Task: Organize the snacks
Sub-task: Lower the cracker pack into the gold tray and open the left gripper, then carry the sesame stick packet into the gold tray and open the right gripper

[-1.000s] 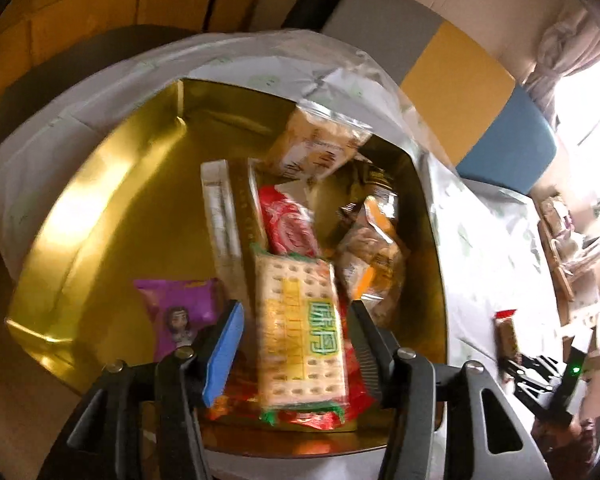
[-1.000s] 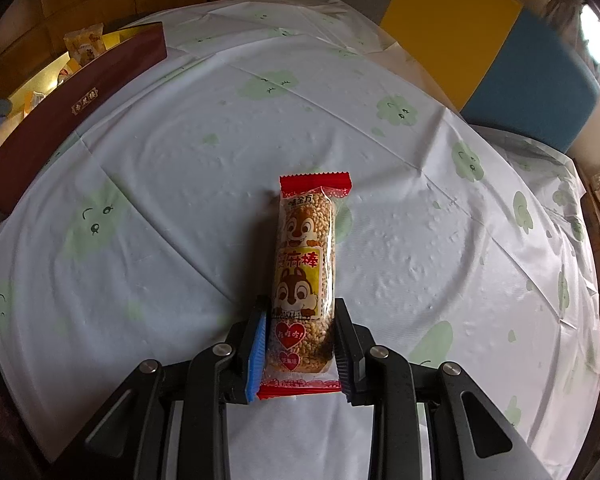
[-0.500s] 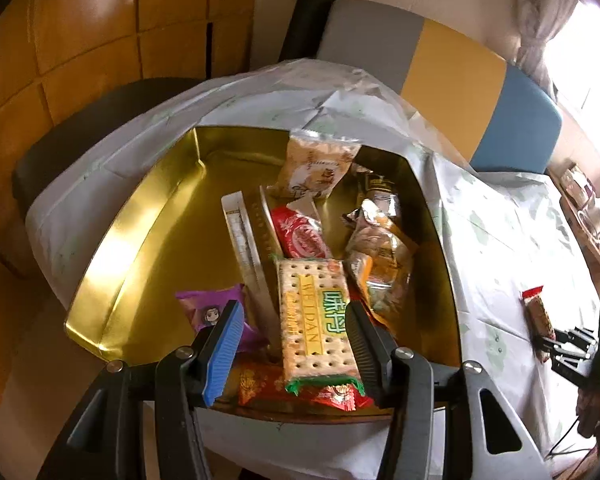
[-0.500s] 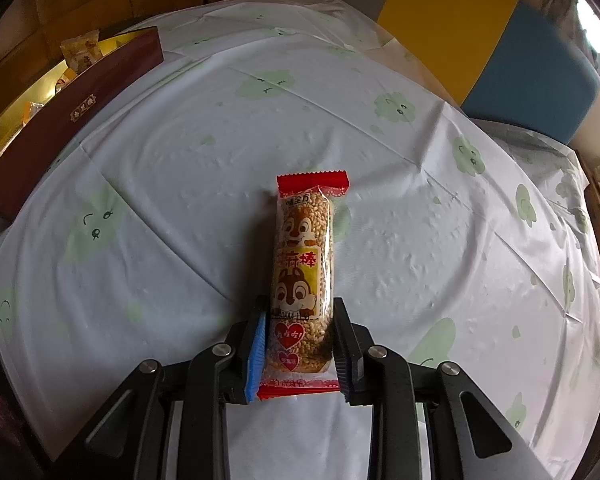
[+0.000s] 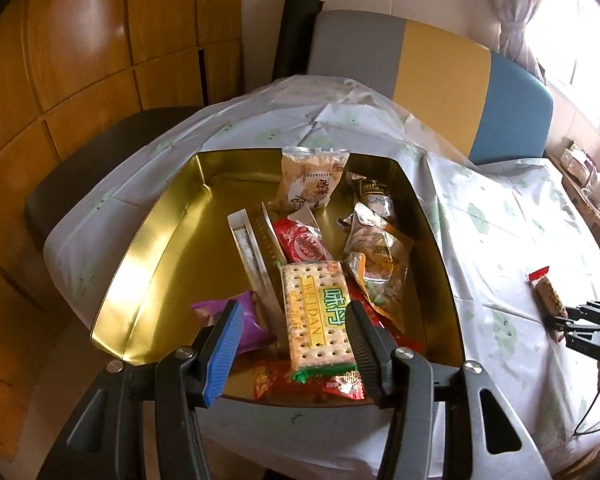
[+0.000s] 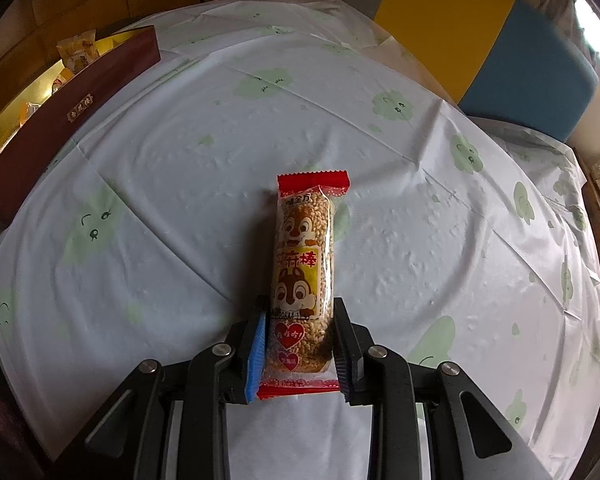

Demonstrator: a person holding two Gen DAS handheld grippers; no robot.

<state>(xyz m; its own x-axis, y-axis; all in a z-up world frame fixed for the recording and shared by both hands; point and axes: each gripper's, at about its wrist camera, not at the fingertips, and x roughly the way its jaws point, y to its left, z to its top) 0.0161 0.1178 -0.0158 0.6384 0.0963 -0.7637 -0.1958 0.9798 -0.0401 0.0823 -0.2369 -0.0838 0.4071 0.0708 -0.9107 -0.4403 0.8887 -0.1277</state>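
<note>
The right tongs [image 6: 299, 350] were clenched on the near end of a sesame bar [image 6: 304, 280] that lay flat on the counter [image 6: 180, 168], well apart from the gold tin [image 5: 148, 248]. The left tongs [image 5: 292, 344] hung released above the tin's near edge, framing a cracker pack [image 5: 318, 318] that rested on other wrappers without being pinched.

The bar was held only by one end, so on lifting it could droop or swing and slip from the pads, or its far end might catch the tin's wall [image 6: 72, 96] on the way in. The tin's right half was crowded, and a bar dropped there could slide off the heap.

Compared with a second earlier, the left tongs had drawn back and upward, so the tin showed whole, and the blur was gone. The right tongs' grip on the bar looked unchanged.
</note>
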